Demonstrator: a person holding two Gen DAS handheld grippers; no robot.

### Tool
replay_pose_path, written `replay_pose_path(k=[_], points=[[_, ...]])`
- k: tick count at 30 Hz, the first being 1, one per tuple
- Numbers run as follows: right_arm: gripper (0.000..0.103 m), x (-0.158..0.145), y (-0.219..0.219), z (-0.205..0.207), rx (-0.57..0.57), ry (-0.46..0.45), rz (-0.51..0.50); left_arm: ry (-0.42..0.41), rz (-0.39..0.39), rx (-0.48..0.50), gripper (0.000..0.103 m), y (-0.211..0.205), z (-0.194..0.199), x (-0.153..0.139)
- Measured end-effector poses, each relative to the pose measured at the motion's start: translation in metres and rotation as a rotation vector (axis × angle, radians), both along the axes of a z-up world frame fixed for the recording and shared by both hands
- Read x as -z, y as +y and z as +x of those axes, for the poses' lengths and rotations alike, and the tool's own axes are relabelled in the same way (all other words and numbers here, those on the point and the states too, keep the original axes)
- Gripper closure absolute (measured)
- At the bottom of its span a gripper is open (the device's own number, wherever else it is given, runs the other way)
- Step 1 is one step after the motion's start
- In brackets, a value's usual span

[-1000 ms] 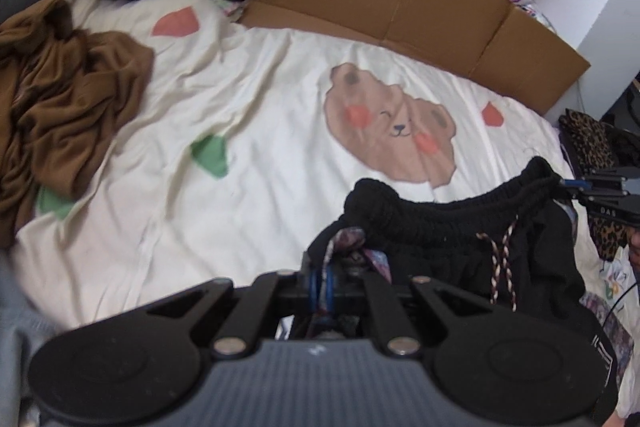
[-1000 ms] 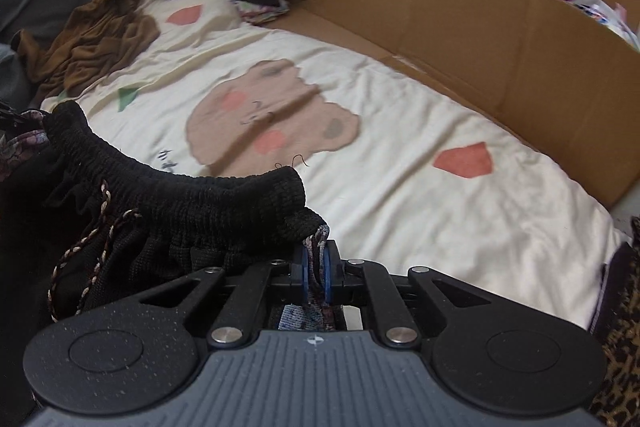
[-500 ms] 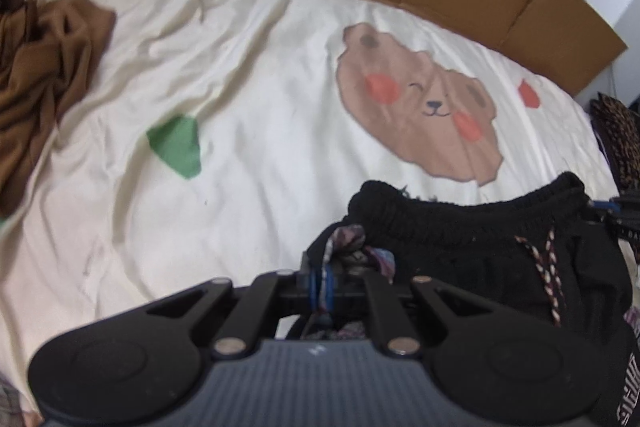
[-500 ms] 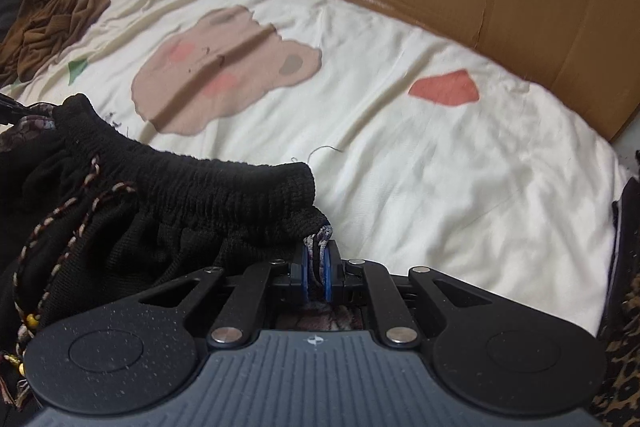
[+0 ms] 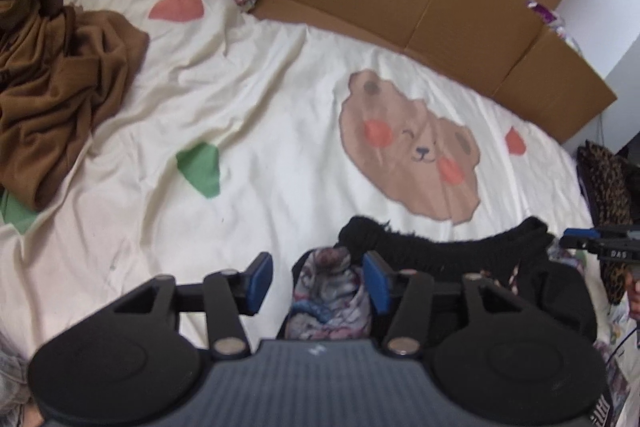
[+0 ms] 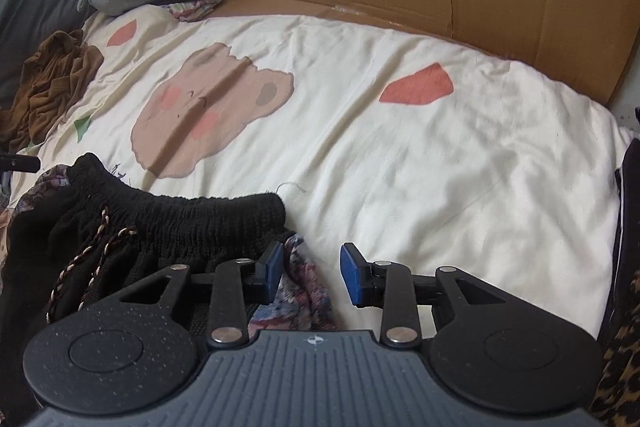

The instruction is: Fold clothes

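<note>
Both tools released black shorts onto bedsheet.

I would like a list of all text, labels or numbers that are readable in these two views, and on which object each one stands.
"DAS": white letters on the right gripper, at the right edge of the left wrist view; small, so this reading is uncertain.
White lettering on black fabric, bottom right corner of the same view: cut off and blurred, unreadable.
Right wrist view: no text.
</note>
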State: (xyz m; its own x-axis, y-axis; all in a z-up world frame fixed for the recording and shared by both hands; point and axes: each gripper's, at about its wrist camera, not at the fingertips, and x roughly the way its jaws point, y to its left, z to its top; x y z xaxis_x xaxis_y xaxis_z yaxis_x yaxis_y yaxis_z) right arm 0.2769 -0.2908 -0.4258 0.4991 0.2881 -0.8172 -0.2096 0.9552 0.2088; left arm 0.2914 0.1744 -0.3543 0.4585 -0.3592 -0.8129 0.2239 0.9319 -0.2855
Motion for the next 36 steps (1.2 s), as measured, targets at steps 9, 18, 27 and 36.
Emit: replay_pose_path(k=[9,18,27,36], points=[[0.06,0.001,-0.012,0.019,-0.056,-0.014,0.067,-0.002,-0.033,0.019,0.039,-0.017,0.012,0.023],[0.059,0.02,-0.001,0.035,-0.183,0.06,0.114,0.04,-0.04,0.116,0.039,-0.028,0.019,0.047],[0.052,0.027,0.007,0.041,-0.315,0.099,0.101,0.098,-0.041,0.225,0.048,-0.035,0.021,0.063],[0.067,0.029,0.022,0.038,-0.44,0.101,0.047,0.083,0.043,0.279,0.082,-0.039,0.014,0.063]])
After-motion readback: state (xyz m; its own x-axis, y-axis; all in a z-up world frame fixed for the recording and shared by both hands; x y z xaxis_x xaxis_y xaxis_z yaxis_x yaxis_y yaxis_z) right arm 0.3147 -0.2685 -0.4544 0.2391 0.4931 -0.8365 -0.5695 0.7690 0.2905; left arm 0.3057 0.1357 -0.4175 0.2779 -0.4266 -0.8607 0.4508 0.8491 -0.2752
